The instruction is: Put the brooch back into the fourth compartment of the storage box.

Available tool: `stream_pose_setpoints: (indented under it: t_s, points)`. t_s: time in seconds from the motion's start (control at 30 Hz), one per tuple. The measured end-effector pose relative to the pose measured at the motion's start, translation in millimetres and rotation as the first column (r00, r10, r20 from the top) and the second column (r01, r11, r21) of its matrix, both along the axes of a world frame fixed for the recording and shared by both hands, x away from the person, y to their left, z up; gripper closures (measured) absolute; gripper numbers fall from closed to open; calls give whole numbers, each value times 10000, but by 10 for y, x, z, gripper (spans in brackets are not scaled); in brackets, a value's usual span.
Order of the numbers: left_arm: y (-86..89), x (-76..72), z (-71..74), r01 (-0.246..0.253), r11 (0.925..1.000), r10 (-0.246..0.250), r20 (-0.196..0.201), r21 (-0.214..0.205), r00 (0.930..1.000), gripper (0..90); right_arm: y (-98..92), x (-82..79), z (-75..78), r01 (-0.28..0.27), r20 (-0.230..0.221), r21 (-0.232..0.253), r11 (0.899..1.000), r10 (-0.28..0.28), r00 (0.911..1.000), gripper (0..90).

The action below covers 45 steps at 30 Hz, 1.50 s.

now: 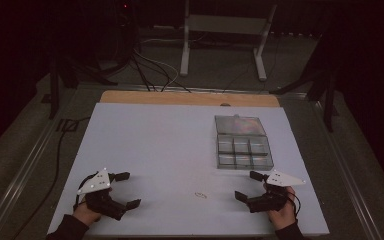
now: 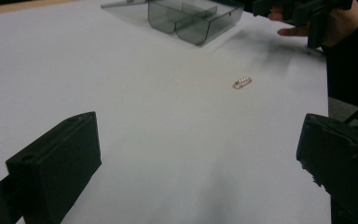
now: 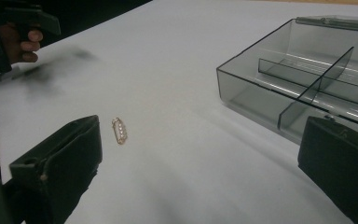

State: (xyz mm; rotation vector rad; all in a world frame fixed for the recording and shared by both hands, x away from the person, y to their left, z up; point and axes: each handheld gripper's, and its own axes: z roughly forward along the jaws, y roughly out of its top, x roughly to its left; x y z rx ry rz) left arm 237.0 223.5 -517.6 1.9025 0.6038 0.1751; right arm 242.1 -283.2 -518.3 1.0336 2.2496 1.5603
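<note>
Wide-open right claw (image 3: 200,154) (nothing between its jaws), small gold ring (image 3: 120,130) just beside its left jaw.

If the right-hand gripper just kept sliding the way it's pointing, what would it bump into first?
Probably nothing soon: the right gripper, jaws open, points across bare table. The small gold clasp lies just left of centre, and the clear box lies to the right.

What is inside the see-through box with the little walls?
The box looks empty: the compartments in sight hold nothing, only dividers and bare floor. In the right gripper view, the right claw covers its near corner, so that bit can't be checked.
</note>
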Motion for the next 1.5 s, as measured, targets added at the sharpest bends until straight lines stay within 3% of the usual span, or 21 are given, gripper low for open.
stream_pose_setpoints:
  t_s: [0.43, 0.8, 0.97, 1.5]
  points:
    - [7, 4, 6, -43, 10000, 43, -8, -67, 10000, 13, 5, -30, 7, 197, 222, -460, 9987, -187, 9996, 0]
    - [14, 2, 7, 6, 9999, -7, -22, -129, 10000, 13, 2, -20, 28, 616, -150, -765, 9952, -629, 9979, 0]
    - [9, 1, 9, 35, 9999, -35, -17, -146, 10000, 13, -9, -17, 65, 536, -277, -593, 9968, -553, 9981, 0]
    - [13, 0, 14, 41, 9998, -42, -8, -191, 10000, 13, 23, 73, 347, 471, 212, -246, 9986, -466, 9987, 0]
